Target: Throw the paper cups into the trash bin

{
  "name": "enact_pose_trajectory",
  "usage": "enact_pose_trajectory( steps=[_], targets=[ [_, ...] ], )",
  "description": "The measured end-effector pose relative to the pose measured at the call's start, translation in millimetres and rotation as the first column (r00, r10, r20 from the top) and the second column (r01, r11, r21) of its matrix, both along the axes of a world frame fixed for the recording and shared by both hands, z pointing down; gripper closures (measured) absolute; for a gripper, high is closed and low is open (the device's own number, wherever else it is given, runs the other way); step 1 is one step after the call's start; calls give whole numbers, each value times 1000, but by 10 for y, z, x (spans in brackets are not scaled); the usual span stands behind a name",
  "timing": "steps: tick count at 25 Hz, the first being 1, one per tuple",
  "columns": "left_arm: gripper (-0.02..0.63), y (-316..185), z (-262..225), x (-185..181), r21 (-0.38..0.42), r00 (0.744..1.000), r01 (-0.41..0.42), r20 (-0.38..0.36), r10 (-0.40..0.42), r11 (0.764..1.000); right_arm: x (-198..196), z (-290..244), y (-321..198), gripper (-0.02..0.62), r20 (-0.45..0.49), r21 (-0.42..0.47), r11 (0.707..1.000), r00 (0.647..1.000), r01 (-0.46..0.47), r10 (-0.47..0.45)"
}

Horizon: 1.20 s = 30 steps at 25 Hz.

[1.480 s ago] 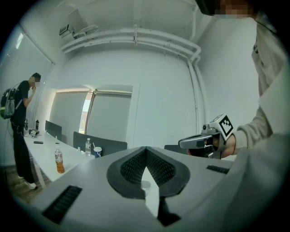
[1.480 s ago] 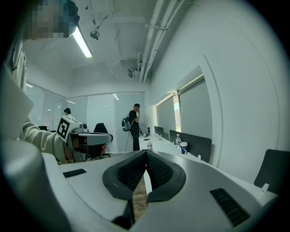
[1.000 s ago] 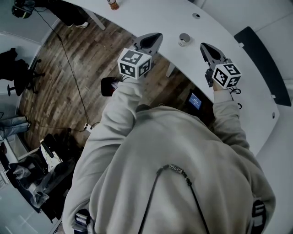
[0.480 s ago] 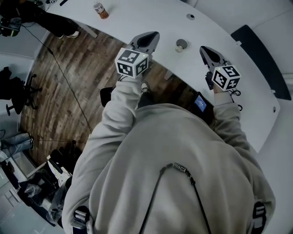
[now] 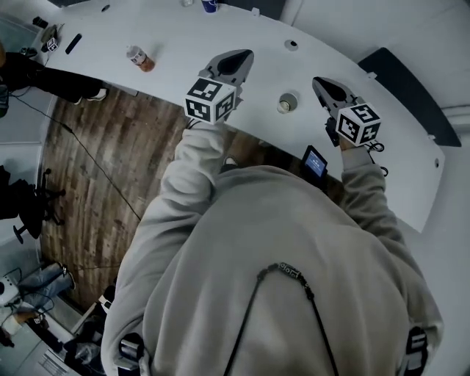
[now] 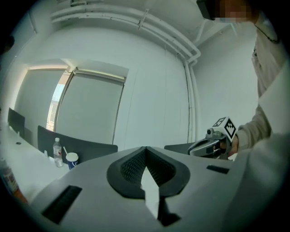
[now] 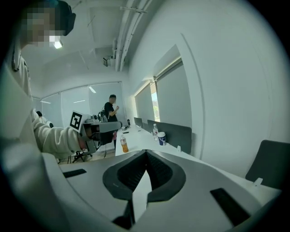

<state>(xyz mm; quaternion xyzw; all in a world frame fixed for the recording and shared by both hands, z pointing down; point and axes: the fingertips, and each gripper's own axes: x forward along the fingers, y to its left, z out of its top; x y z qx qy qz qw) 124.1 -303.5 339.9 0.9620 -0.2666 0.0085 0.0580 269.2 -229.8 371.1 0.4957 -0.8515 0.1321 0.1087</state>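
Jaws on the left gripper (image 5: 242,57) are closed together with nothing in them. The jaws on the right gripper (image 5: 321,84) are closed too and hold nothing. One paper cup (image 5: 288,102) stands upright on the white worktop (image 5: 242,29), near its front edge. The cup sits between the two grippers, closer to the right one, and neither one touches it. Well to the left of the cup stands a small bottle with an orange drink (image 5: 138,59). Far past the cup, up and to the left on the worktop, is a blue cup (image 5: 209,4). Just below the paper cup, off the worktop's edge, a small screen (image 5: 314,163) glows blue. Down and left of the cup is a brown wooden floor (image 5: 95,161). A person in a light grey hoodie (image 5: 279,279) holds both grippers.
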Motion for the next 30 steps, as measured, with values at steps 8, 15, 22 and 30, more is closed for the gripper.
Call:
enact_pose_trajectory(
  steps=[8,15,22,30],
  targets=[
    [603,-433,173,372,-37,994,-104,27,105,994,144,135,-361,578,-14,-68,995,998,-68,67],
    [603,-667,183,574,-56,996,-89,25,91,994,323,246,-512,578,-17,-101,994,999,-52,51],
    [603,-549,397,575,-106,995,-90,31,94,990,365,615,-539,577,-50,-195,981,999,-10,1],
    [603,-487,590,418,-155,999,-35,21,39,987,459,1479,-352,420,-105,-410,912,991,27,-77]
  ],
)
